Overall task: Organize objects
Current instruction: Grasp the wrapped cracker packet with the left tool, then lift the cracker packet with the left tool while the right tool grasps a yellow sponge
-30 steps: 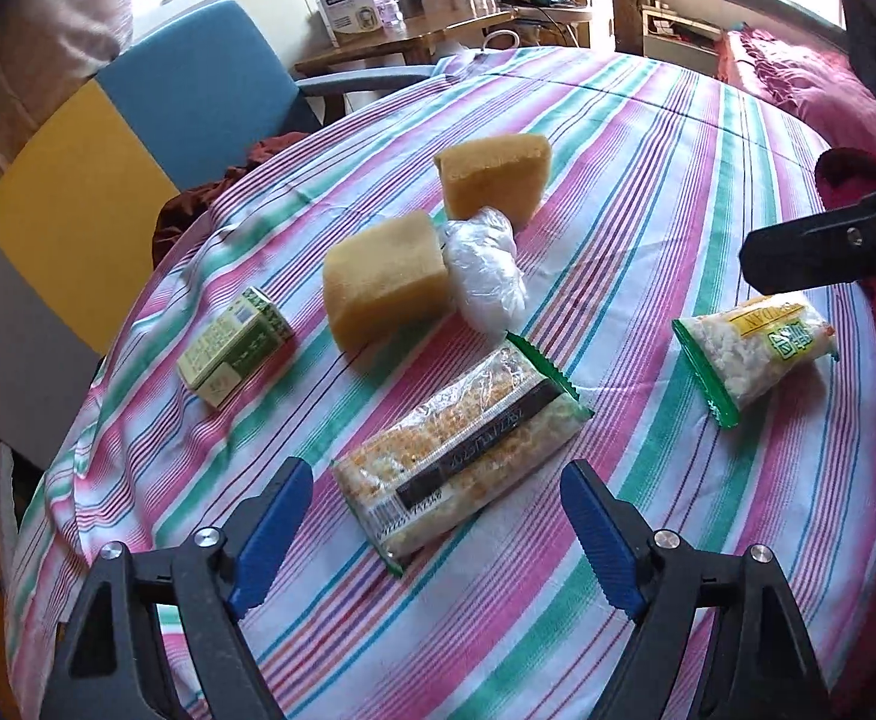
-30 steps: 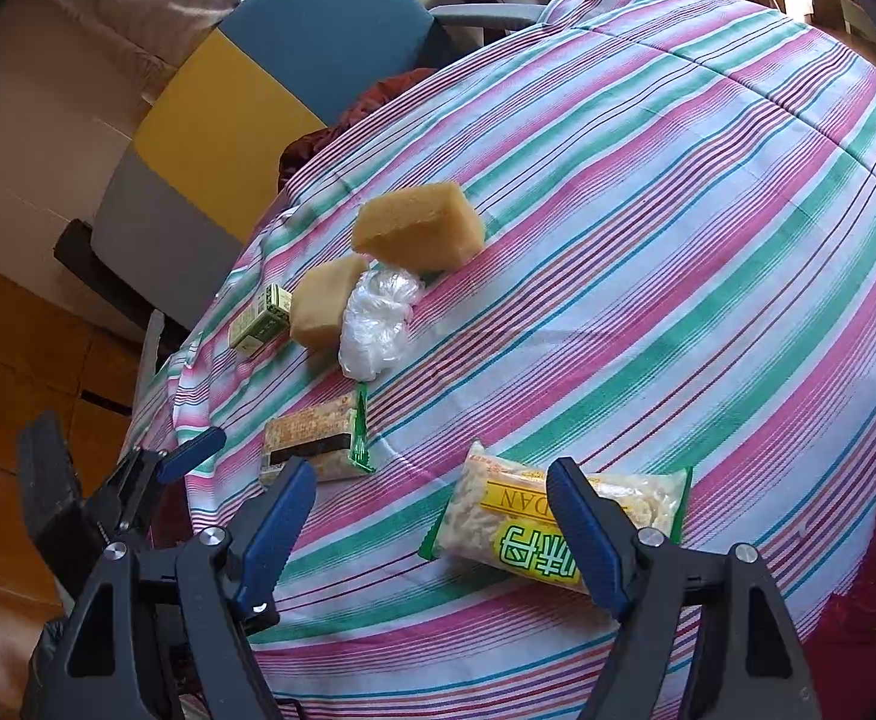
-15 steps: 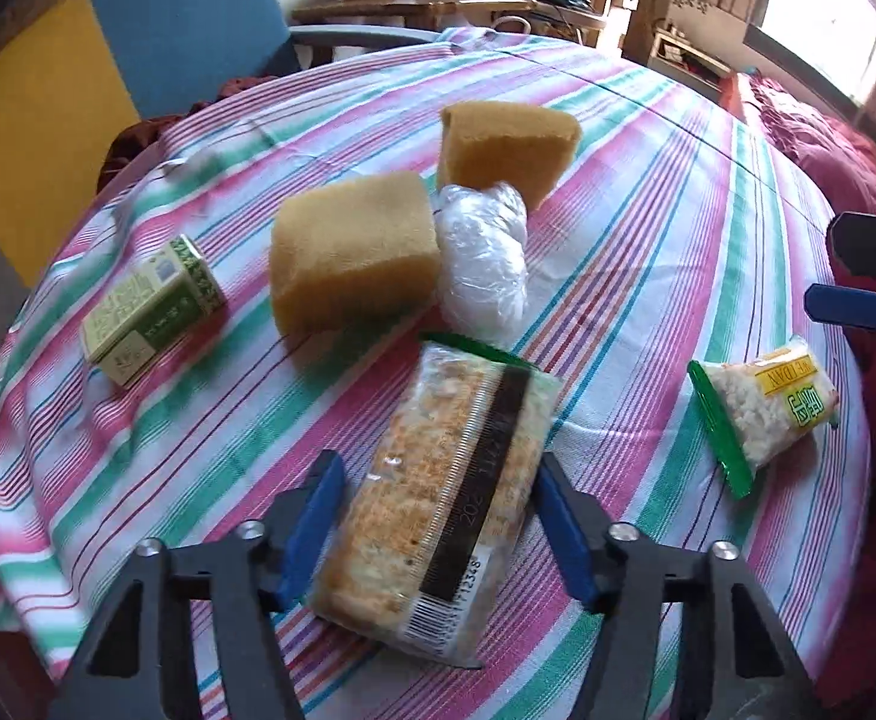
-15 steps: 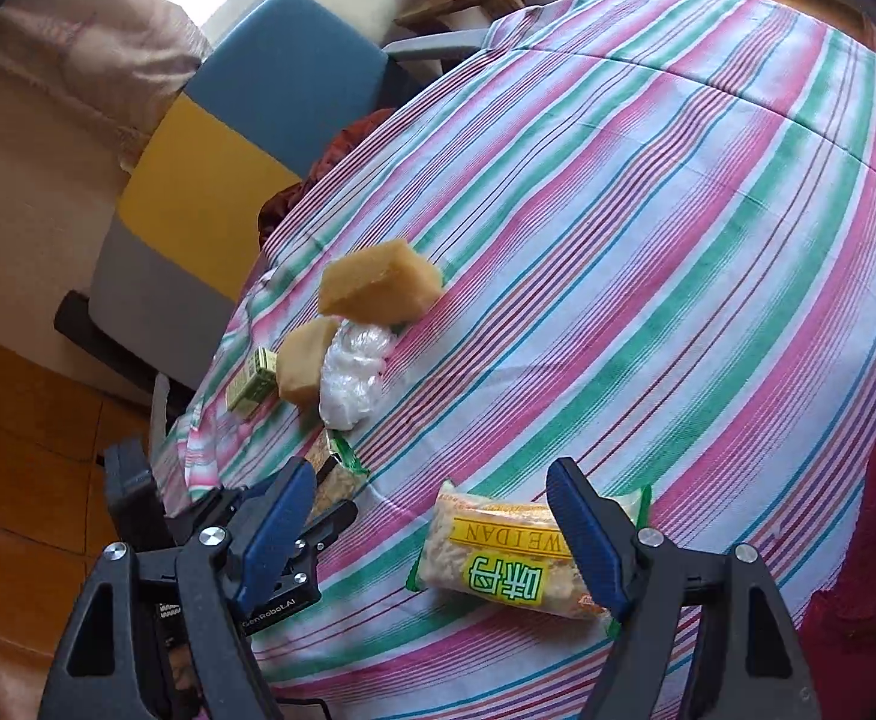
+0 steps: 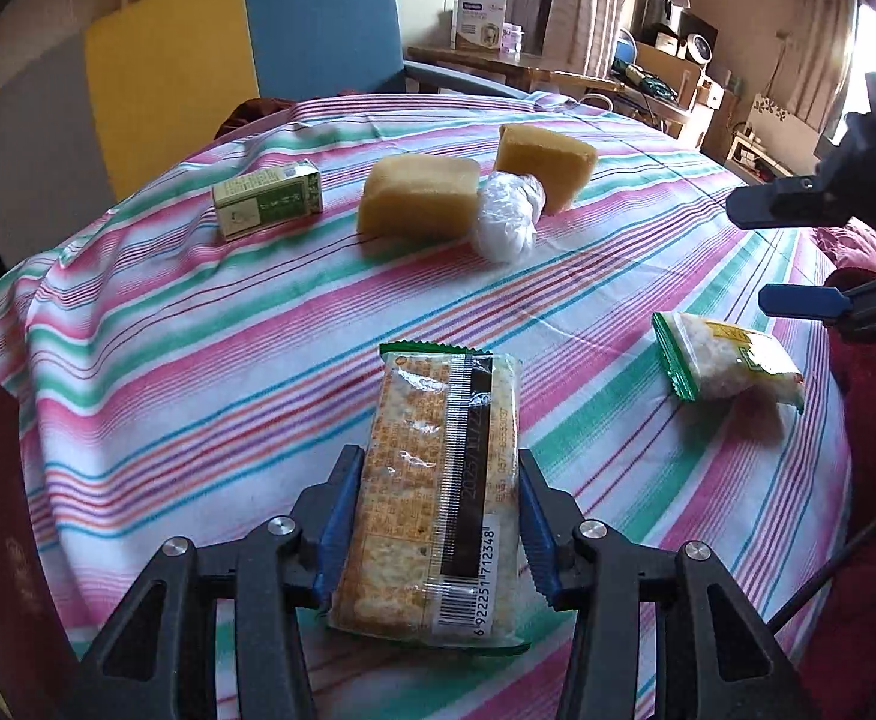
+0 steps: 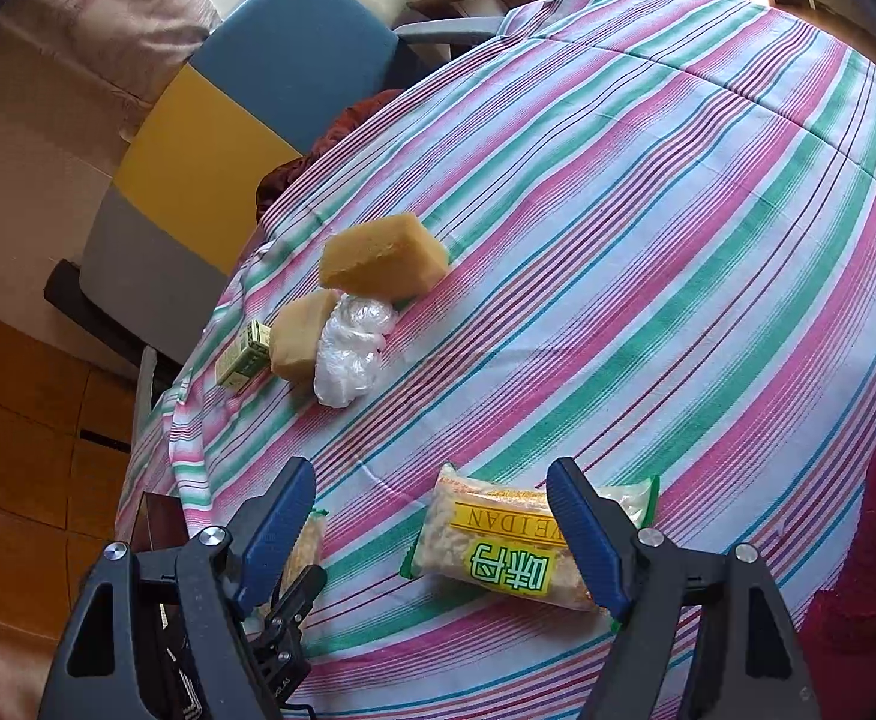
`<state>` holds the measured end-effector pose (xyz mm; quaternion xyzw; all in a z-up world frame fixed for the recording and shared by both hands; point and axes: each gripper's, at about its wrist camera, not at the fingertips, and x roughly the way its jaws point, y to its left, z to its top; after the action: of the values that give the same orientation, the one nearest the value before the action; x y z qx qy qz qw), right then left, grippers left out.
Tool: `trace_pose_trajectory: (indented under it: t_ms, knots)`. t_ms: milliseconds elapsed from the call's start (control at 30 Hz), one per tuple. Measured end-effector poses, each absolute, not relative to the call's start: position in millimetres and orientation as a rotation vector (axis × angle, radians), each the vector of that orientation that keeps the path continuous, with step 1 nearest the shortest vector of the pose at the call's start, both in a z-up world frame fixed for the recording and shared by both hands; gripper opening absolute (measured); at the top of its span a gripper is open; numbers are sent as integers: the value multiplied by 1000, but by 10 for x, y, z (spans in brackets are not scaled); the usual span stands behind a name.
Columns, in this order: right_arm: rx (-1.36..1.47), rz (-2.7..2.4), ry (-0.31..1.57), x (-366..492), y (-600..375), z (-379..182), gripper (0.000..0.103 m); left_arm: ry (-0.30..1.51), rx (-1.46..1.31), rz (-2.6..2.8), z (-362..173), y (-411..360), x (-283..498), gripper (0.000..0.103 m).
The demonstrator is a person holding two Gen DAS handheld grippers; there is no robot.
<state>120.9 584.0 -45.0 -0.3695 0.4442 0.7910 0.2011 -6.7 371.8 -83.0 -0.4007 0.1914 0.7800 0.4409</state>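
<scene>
A clear cracker packet [image 5: 438, 480] with a black strip and barcode lies lengthwise between my left gripper's [image 5: 435, 516] blue pads. The jaws are closing and both pads press on its long sides. In the right wrist view only a corner of that packet [image 6: 313, 540] shows behind the left gripper [image 6: 294, 594]. My right gripper [image 6: 429, 471] hangs open just above a yellow and green snack packet [image 6: 498, 558] on the striped tablecloth [image 6: 648, 240], touching nothing. The right gripper [image 5: 762, 252] also shows at the right of the left wrist view, over the same snack packet [image 5: 732, 360].
Two yellow sponges [image 5: 417, 198] [image 5: 543, 162], a crumpled clear plastic bag [image 5: 507, 222] and a small green box [image 5: 267, 204] lie at the far side of the round table. A blue, yellow and grey chair [image 5: 198, 72] stands behind it.
My left gripper moved forward over the cracker packet, rolled to line up with it, and its jaws came in from wide open onto the packet's sides. The right gripper stayed put.
</scene>
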Motion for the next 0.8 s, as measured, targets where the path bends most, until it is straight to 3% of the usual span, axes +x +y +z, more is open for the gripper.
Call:
trace_pose_trajectory:
  t_ms: [367, 800]
  knots:
    - [-1121, 2161, 1150, 1123, 5760, -526, 81, 409, -939, 1942, -878, 3562, -13, 49]
    - [-1053, 2230, 858, 445, 5899, -164, 86, 376, -933, 1935, -888, 3524, -28, 49]
